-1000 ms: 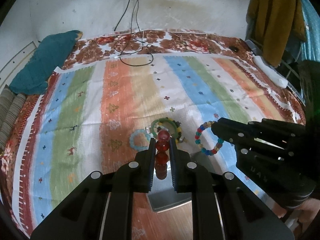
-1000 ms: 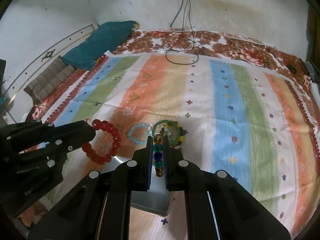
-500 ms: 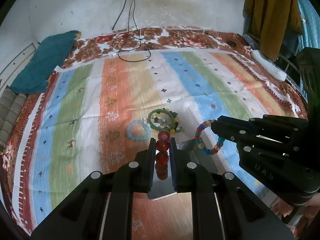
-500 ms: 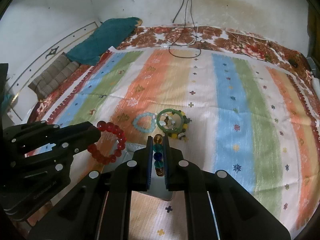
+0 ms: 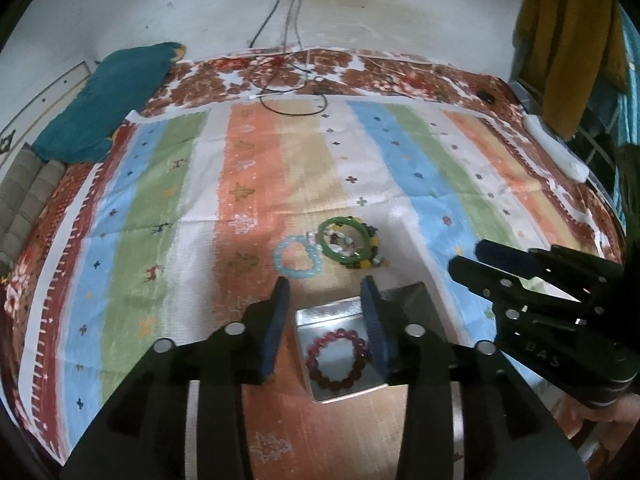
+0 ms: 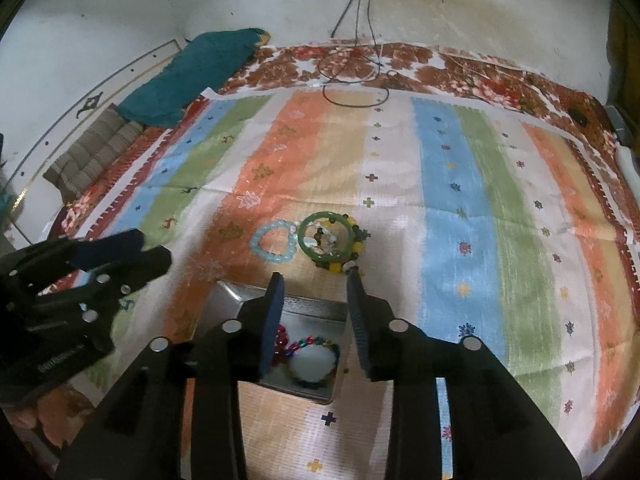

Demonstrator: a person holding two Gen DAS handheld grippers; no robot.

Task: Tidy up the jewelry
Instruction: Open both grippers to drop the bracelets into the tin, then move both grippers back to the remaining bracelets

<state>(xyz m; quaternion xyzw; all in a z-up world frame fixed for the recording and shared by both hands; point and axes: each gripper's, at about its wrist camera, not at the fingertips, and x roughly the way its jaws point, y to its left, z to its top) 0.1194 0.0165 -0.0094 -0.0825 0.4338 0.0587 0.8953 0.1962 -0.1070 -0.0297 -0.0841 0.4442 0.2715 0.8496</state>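
Fingers of the spread left gripper (image 5: 325, 292) hide part of the red bracelet (image 5: 338, 356) lying flat in the tin (image 5: 340, 308); right gripper (image 6: 316, 284) also spread, empty.

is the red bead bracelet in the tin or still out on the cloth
In the tin. The red bead bracelet lies flat on the floor of the metal tin, below the open left hand-held gripper.

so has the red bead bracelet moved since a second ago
Yes. The red bead bracelet has left the left gripper, now open, and dropped down into the metal tin, nearer the camera than the green bangle.
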